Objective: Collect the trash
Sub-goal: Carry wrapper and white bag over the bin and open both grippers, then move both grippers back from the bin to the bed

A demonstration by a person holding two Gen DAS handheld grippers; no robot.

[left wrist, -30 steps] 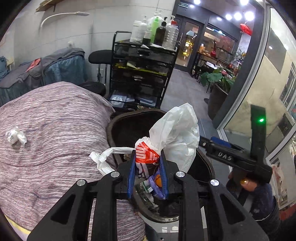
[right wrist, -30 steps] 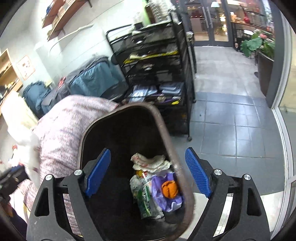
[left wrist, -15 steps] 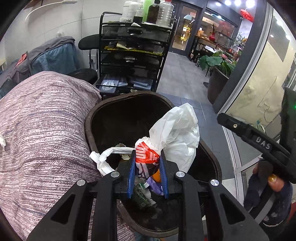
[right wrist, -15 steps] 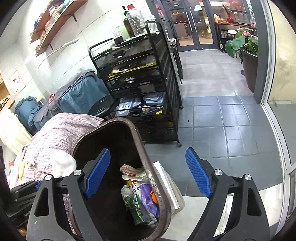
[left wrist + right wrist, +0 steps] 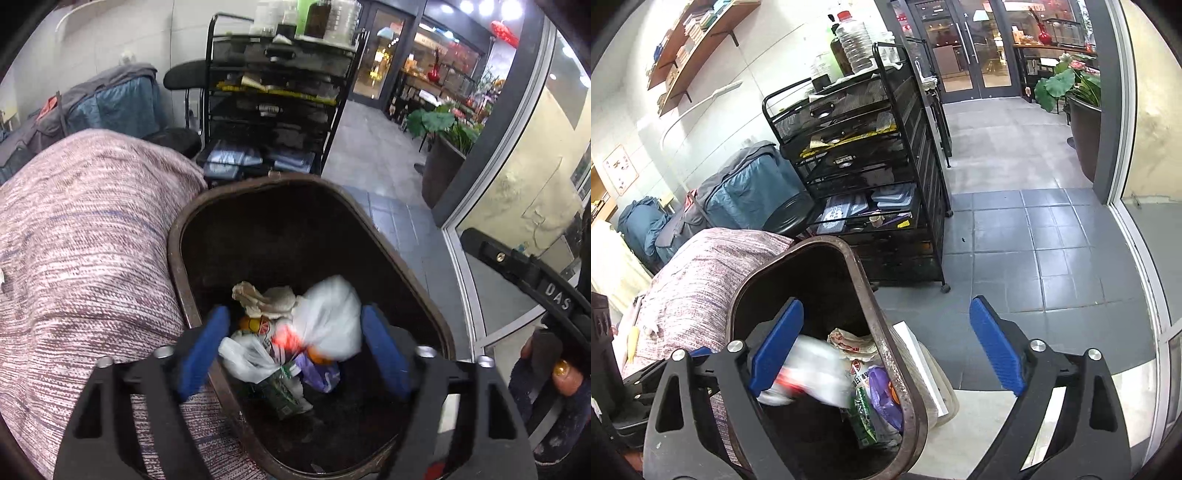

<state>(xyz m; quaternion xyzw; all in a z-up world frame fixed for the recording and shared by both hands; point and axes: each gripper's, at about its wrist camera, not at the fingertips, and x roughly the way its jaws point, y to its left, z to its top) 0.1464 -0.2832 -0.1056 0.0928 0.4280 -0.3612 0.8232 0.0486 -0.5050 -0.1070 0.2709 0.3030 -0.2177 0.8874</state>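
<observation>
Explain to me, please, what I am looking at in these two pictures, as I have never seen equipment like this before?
No robot here: a person carries a hand-held two-finger gripper in each hand, each with a wide-angle camera looking along its blue-padded fingers. One picture is from the left gripper, the other from the right gripper. Both hang with jaws open over a dark trash bin standing beside a striped cloth. Neither holds anything. A white plastic bag, blurred, appears just dropped among the rubbish inside: crumpled paper, a purple wrapper and a green packet. Behind is a black shelf cart with bottles on top.
</observation>
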